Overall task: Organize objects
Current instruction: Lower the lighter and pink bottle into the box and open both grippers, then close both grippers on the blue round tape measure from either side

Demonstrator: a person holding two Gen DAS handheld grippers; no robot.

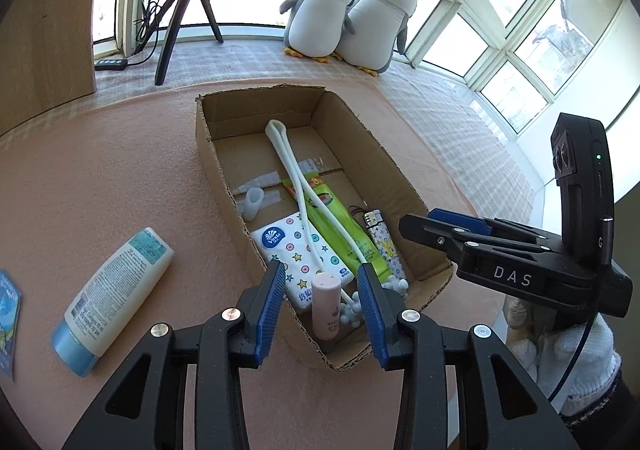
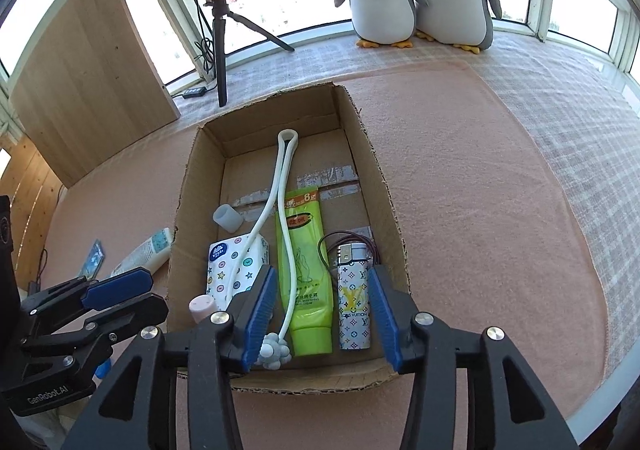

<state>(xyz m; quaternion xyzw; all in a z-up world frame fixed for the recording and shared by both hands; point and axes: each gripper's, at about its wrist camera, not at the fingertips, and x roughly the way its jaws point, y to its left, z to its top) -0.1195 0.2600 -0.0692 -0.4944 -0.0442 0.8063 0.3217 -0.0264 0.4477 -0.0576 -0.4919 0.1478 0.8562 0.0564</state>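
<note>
1. Grippers are hovering over the near end of the cardboard box (image 2: pixel 384 186): left gripper (image 1: pixel 322 304) spread wide, empty, flanking a pink bottle (image 1: pixel 326 306); right gripper (image 2: pixel 322 314) likewise spread, gripping nothing.
2. Box is sitting on a pink mat (image 2: pixel 480 190), holding a green tube (image 2: pixel 306 278), tissue pack (image 2: pixel 234 266), white looped cord (image 2: pixel 286 210), patterned lighter (image 2: pixel 352 298).
3. Lotion tube (image 1: pixel 114 300) is lying outside, left of it.

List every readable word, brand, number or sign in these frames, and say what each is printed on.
"Vinda": tissue pack in the cardboard box.
"8g": green tube.
"LOUIS VUITTON", "LV": lighter.
"DAS": right gripper body.
"GenRobot.AI": left gripper body.
Too small or blurred: other print on the tissue pack and green tube, white lotion tube, pink bottle, blue packet.
</note>
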